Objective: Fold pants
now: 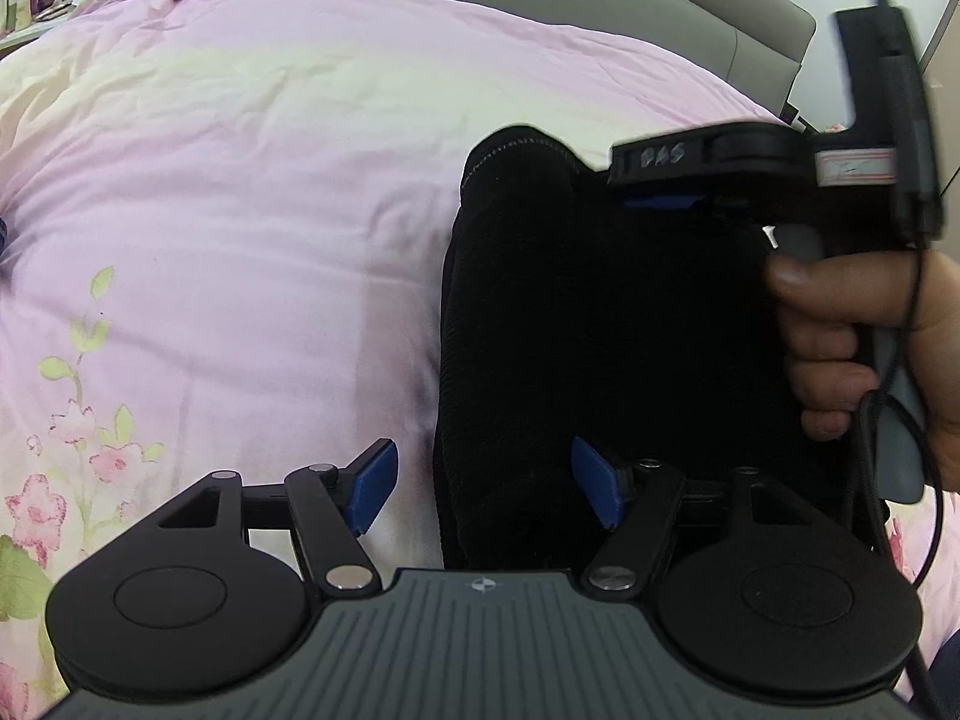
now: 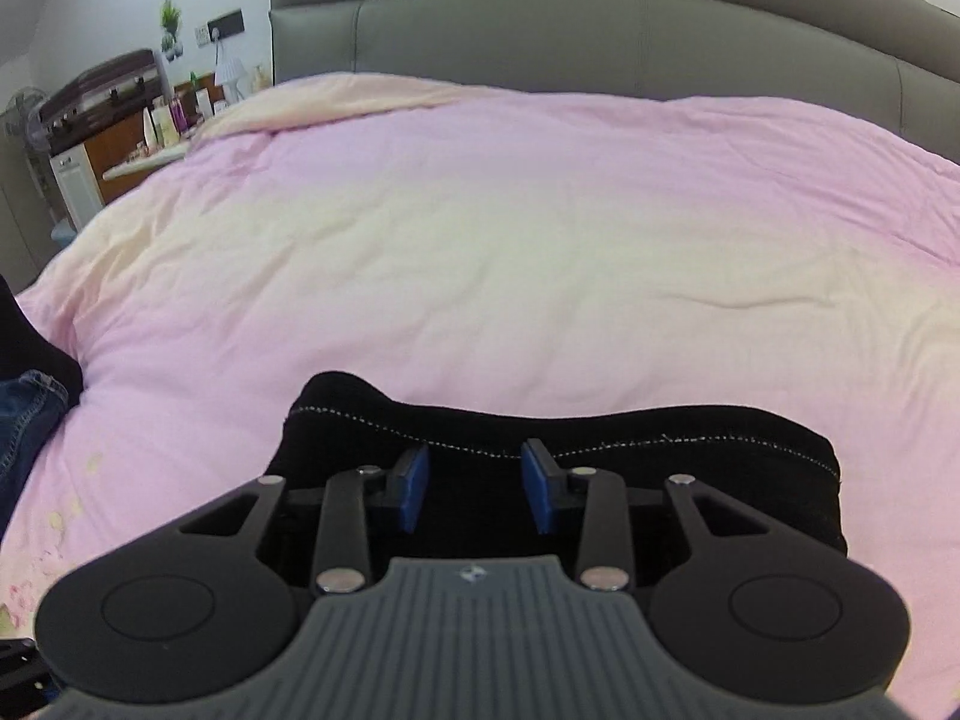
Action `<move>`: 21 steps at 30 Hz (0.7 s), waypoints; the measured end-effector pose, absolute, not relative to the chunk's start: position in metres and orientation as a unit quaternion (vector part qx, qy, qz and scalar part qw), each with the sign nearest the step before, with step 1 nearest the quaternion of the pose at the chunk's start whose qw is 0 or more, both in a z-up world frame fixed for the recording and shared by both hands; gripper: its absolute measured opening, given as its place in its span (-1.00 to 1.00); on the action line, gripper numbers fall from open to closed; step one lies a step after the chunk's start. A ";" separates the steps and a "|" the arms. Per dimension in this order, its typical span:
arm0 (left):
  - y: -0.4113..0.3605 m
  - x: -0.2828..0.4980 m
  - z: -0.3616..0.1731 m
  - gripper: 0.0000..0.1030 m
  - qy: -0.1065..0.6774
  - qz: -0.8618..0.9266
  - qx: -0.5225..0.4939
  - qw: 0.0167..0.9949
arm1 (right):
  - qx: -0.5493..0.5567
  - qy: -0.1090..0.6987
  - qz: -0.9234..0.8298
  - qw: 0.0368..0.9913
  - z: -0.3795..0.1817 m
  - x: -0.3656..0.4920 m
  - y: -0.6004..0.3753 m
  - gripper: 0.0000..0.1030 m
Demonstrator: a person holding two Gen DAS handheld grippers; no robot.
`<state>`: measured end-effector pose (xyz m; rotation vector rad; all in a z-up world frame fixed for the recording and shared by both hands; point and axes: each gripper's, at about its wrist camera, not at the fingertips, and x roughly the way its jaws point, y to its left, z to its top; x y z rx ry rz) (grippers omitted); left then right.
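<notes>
Lying compactly folded on the pink duvet (image 2: 480, 240), your black pants (image 1: 600, 330) look nearly finished. Your left gripper (image 1: 486, 492) and right gripper (image 2: 474, 489) hover over them, both spread and empty; perhaps only smoothing remains.

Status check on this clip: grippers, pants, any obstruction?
Left gripper open at folded black pants. Right gripper open over them, nothing clamped. Jeans lie off to the side, not in the way.

Folded black pants (image 2: 600, 444) laid on pink duvet (image 2: 480, 228), right gripper (image 2: 475, 489) jaws parted above them, grey headboard (image 2: 600, 36) behind.
</notes>
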<state>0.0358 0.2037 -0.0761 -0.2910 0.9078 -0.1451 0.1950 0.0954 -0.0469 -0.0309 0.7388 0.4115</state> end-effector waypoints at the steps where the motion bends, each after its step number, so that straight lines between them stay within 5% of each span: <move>1: 0.203 0.035 -0.076 0.54 0.436 -0.070 -0.142 0.886 | -0.008 0.346 0.210 0.914 -0.041 0.187 0.095 -0.37; 4: 0.205 0.035 -0.077 0.57 0.436 -0.069 -0.147 0.885 | 0.000 0.336 0.243 0.910 -0.034 0.170 0.106 -0.46; 6: 0.206 0.035 -0.076 0.57 0.437 -0.068 -0.146 0.885 | -0.012 0.339 0.247 0.908 -0.036 0.168 0.118 -0.72; 12: 0.209 0.035 -0.077 0.57 0.433 -0.059 -0.154 0.886 | -0.008 0.391 0.243 0.888 -0.066 0.201 0.126 -0.79; 21: 0.204 0.028 -0.078 0.63 0.425 -0.059 -0.146 0.891 | 0.014 0.297 0.192 0.935 -0.019 0.100 0.034 -0.40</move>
